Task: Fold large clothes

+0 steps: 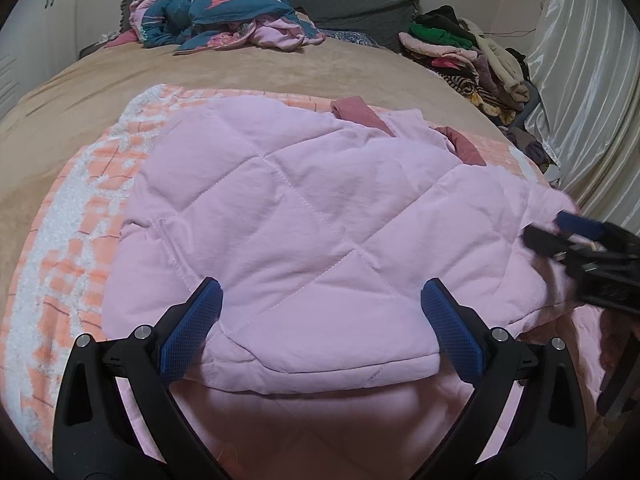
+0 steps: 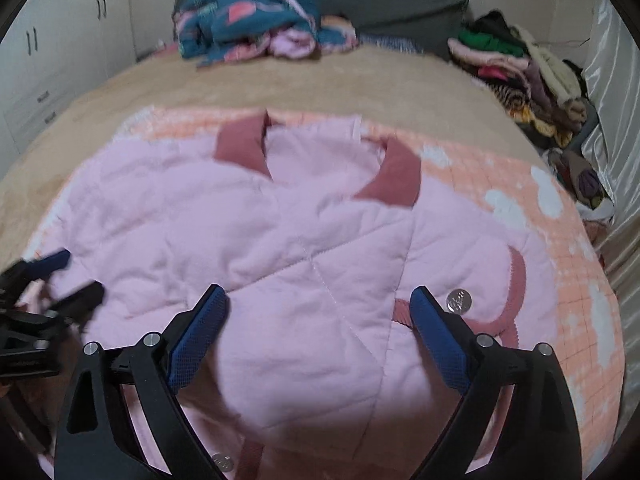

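A pink quilted jacket (image 1: pixel 304 216) with dark rose collar and cuffs lies on an orange-and-white checked blanket (image 1: pixel 76 240) on the bed. It also shows in the right wrist view (image 2: pixel 304 232), collar (image 2: pixel 244 144) towards the headboard, a silver button (image 2: pixel 459 301) on its right. My left gripper (image 1: pixel 320 308) is open, its blue pads on either side of a folded part near the hem. My right gripper (image 2: pixel 318 312) is open over the jacket's lower middle, empty. Each gripper shows at the edge of the other's view, the right one (image 1: pixel 568 232) and the left one (image 2: pixel 68 276).
A tan bedspread (image 1: pixel 248 68) covers the bed. A teal-and-pink bundle of bedding (image 1: pixel 224 12) lies by the grey headboard. A pile of mixed clothes (image 1: pixel 468 56) sits at the far right. A shiny curtain (image 1: pixel 588 92) hangs on the right; white cabinets (image 2: pixel 52 52) stand on the left.
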A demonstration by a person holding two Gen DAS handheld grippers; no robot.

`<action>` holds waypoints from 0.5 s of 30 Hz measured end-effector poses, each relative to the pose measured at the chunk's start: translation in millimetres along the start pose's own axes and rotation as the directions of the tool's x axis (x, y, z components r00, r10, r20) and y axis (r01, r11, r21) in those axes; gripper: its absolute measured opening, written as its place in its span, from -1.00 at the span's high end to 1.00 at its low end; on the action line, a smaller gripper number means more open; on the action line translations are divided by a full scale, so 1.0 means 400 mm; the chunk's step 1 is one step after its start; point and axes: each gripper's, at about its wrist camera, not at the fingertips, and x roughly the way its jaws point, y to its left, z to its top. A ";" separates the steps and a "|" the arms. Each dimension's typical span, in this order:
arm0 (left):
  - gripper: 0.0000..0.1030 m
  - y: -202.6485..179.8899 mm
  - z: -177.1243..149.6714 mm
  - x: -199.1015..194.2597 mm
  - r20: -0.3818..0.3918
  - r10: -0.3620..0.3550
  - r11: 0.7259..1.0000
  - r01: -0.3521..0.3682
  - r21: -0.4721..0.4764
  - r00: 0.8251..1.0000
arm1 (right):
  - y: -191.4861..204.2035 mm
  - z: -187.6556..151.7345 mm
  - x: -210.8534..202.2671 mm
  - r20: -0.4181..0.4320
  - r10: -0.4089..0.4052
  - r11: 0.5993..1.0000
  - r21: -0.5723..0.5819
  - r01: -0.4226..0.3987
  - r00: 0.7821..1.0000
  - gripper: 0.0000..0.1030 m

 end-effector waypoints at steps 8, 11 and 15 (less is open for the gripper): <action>-0.83 -0.012 -0.003 0.001 -0.007 0.007 1.000 -0.007 0.016 1.000 | -0.016 -0.009 0.092 -0.068 0.033 0.999 0.044 -0.030 0.997 -0.92; -0.83 -0.013 -0.004 0.001 -0.007 0.007 1.000 -0.007 0.016 1.000 | -0.014 -0.014 0.100 -0.063 0.028 0.999 0.040 -0.026 0.998 -0.92; -0.83 -0.015 -0.004 0.000 -0.009 0.008 1.000 -0.007 0.023 1.000 | -0.017 -0.019 0.100 -0.052 0.029 0.999 0.042 -0.027 0.998 -0.92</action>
